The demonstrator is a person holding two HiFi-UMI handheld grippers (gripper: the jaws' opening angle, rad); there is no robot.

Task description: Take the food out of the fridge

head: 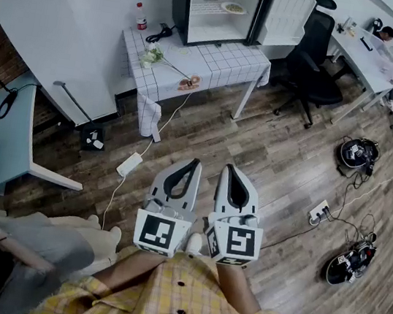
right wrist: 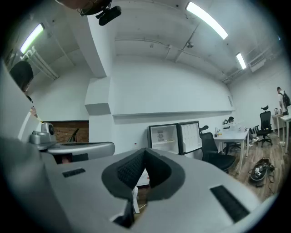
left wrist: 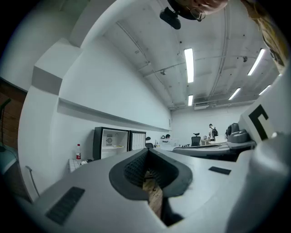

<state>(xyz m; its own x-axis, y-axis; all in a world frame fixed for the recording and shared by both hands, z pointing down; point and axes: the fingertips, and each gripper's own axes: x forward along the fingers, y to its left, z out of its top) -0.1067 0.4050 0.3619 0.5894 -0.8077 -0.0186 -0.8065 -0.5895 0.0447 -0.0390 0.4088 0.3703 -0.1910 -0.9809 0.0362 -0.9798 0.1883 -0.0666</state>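
Note:
A small black fridge (head: 214, 7) stands on a table with a white checked cloth (head: 219, 60) across the room, its door (head: 285, 17) swung open to the right. A plate of food (head: 233, 8) rests on the shelf inside. The fridge also shows small in the left gripper view (left wrist: 111, 142) and in the right gripper view (right wrist: 166, 136). My left gripper (head: 197, 162) and right gripper (head: 228, 167) are held side by side close to my body, far from the fridge and pointing level toward it. Both are shut with nothing between the jaws.
A red-capped bottle (head: 140, 16), flowers (head: 153, 55) and a small food item (head: 190, 81) lie on the table. A black office chair (head: 316, 57) stands right of it. Cables, a power strip (head: 129, 164) and gear (head: 358, 152) lie on the wood floor. A person (head: 13, 242) sits at lower left.

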